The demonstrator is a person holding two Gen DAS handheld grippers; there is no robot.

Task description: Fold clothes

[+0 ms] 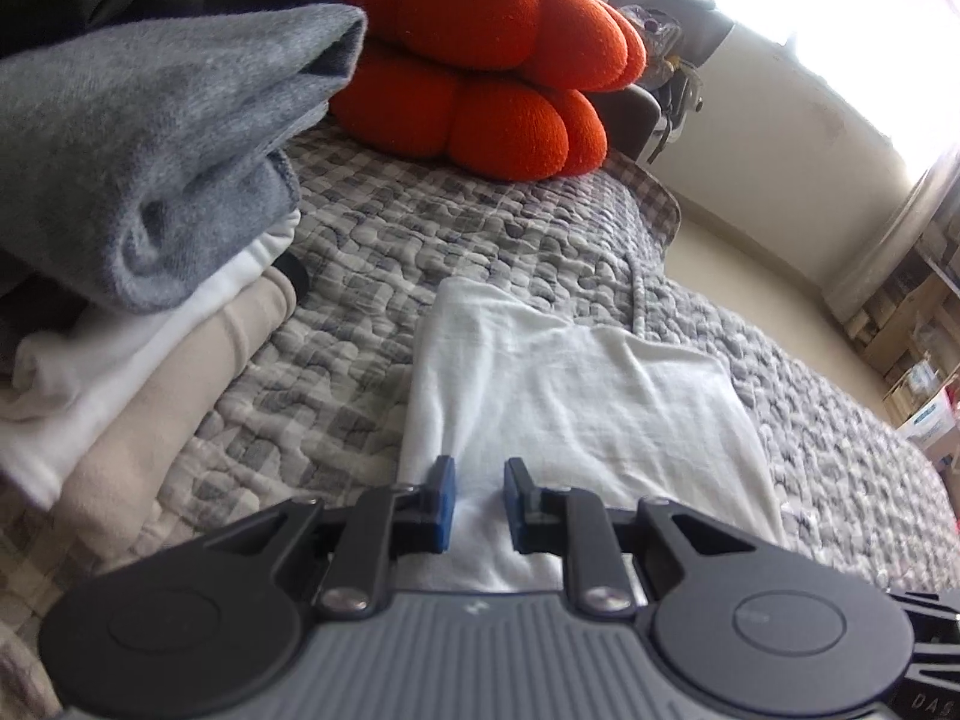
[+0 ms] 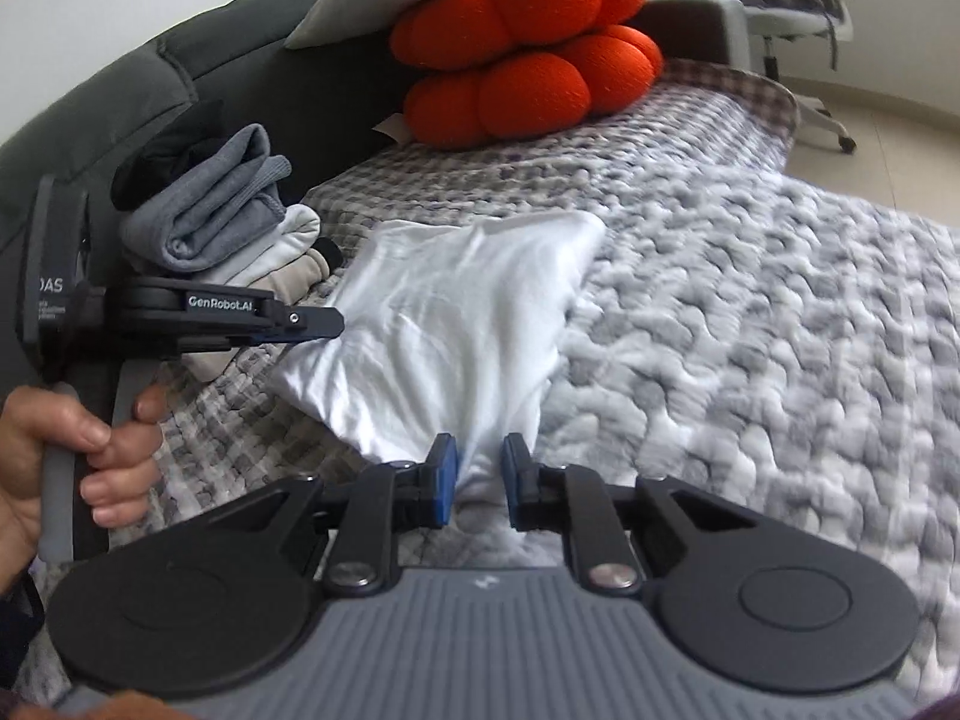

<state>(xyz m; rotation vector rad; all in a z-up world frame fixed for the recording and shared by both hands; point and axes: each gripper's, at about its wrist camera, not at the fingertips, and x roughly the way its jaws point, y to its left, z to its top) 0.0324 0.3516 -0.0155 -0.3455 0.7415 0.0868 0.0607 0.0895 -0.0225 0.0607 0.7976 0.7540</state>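
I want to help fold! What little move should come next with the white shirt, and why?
Probably carry the near edge of the white cotton garment away toward its far edge, folding it in half. Both tools, left and right, sit at that near edge with cloth between their fingers, and it lies flattish on the grey quilted bedspread.

Cloth on the quilt, between our two grippers

We see the cloth (image 2: 444, 324) on the quilt (image 2: 750, 312), stacked clothes (image 2: 228, 228) to its left, cushions (image 2: 528, 60) behind; our left gripper (image 2: 318, 324) meets its left edge.
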